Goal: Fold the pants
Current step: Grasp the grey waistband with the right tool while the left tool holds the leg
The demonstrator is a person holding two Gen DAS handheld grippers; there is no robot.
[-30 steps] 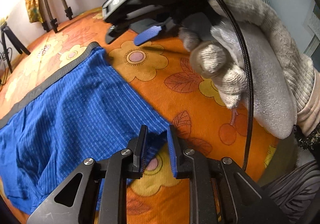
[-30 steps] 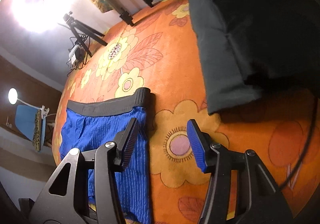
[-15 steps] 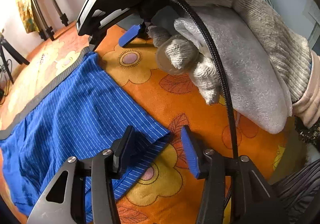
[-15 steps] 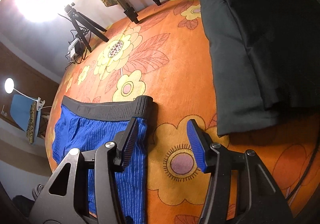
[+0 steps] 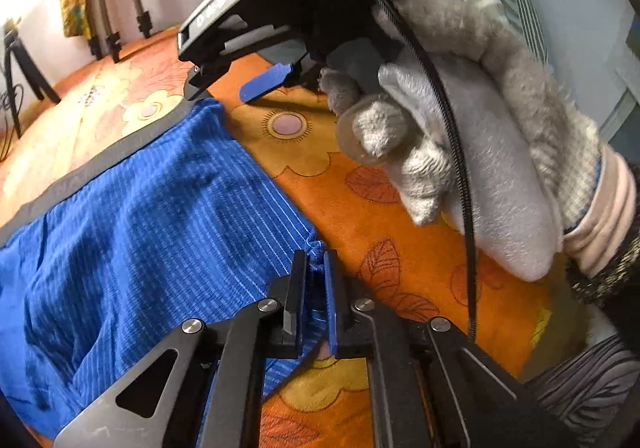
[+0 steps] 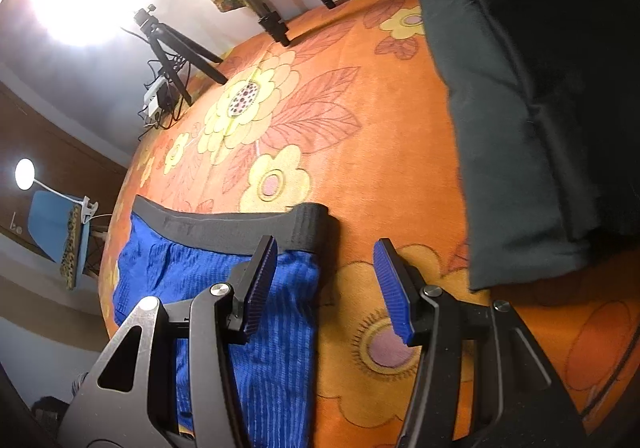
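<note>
1. Two hand-held grippers work on the blue striped pants (image 5: 152, 232), which lie flat on a bed covered by an orange floral blanket (image 6: 360, 120).
2. The left hand-held gripper (image 5: 316, 288) is clenched on the corner of the pants' hem at the near edge of the bed; a small pucker of blue cloth shows between its nearly closed jaws.
3. The right hand-held gripper (image 6: 324, 280) is released, jaws wide apart, hovering over the end of the grey waistband (image 6: 248, 228). Its left finger (image 6: 260, 280) is above the blue cloth and its right finger is above bare blanket, so the pants' side edge runs between them.
4. In the left wrist view the gloved right hand (image 5: 460, 152) carries that gripper above the far corner of the garment.
5. The relation that counts: hem corner and waistband corner lie along the same side edge of the pants, and the long axis of the garment runs away to the left of both grippers. Each gripper is nearest its own corner, one already gripping, one not yet.
6. My judgement is that the right must come down and close on the waistband corner before the edge can be lifted across.
7. A folded dark garment (image 6: 540, 108) lies near the far right corner of the bed, apart from the pants.
</note>
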